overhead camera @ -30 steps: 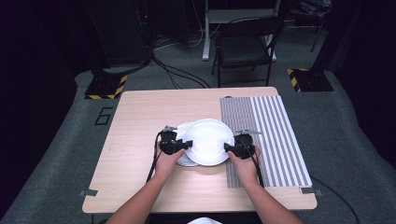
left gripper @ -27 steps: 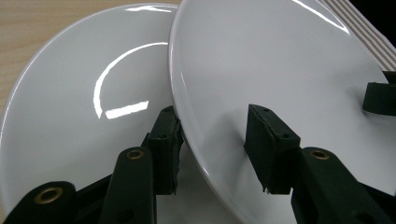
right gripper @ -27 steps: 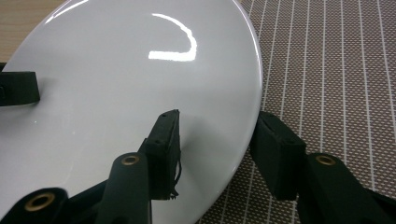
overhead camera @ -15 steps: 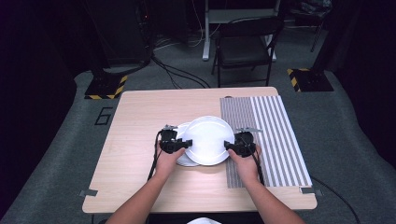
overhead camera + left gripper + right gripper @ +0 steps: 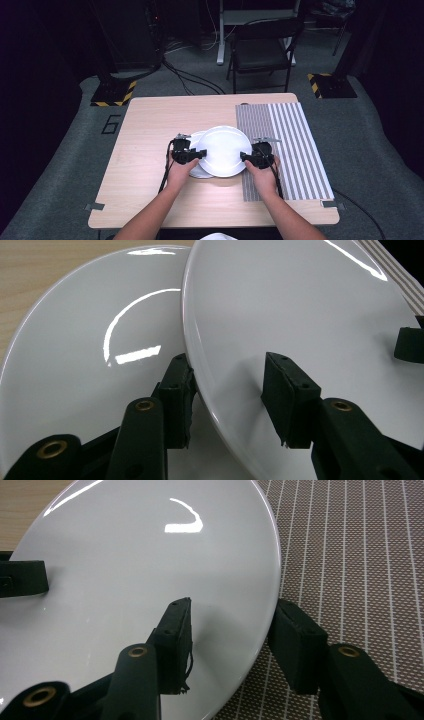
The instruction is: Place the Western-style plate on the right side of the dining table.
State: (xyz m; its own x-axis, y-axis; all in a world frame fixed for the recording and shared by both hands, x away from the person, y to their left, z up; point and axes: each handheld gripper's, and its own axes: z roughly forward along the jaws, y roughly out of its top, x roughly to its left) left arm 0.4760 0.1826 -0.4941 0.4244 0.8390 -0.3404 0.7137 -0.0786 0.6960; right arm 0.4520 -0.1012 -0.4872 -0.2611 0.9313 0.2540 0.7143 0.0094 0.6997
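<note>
Both grippers hold one white plate (image 5: 222, 150) by opposite rims, raised and tilted over a second white plate (image 5: 196, 172) that lies on the table. My left gripper (image 5: 200, 154) is shut on the upper plate's left rim. In the left gripper view, the left gripper (image 5: 230, 390) has one jaw under the upper plate (image 5: 300, 315) and one on top, with the lower plate (image 5: 100, 365) behind. My right gripper (image 5: 245, 156) is shut on the right rim. In the right gripper view, the right gripper (image 5: 232, 630) straddles the plate's (image 5: 150, 555) edge.
A brown striped mat (image 5: 295, 150) covers the right part of the wooden table (image 5: 150, 130), and the held plate's right edge hangs over the mat (image 5: 360, 555). A dark chair (image 5: 262, 55) stands beyond the table's far edge.
</note>
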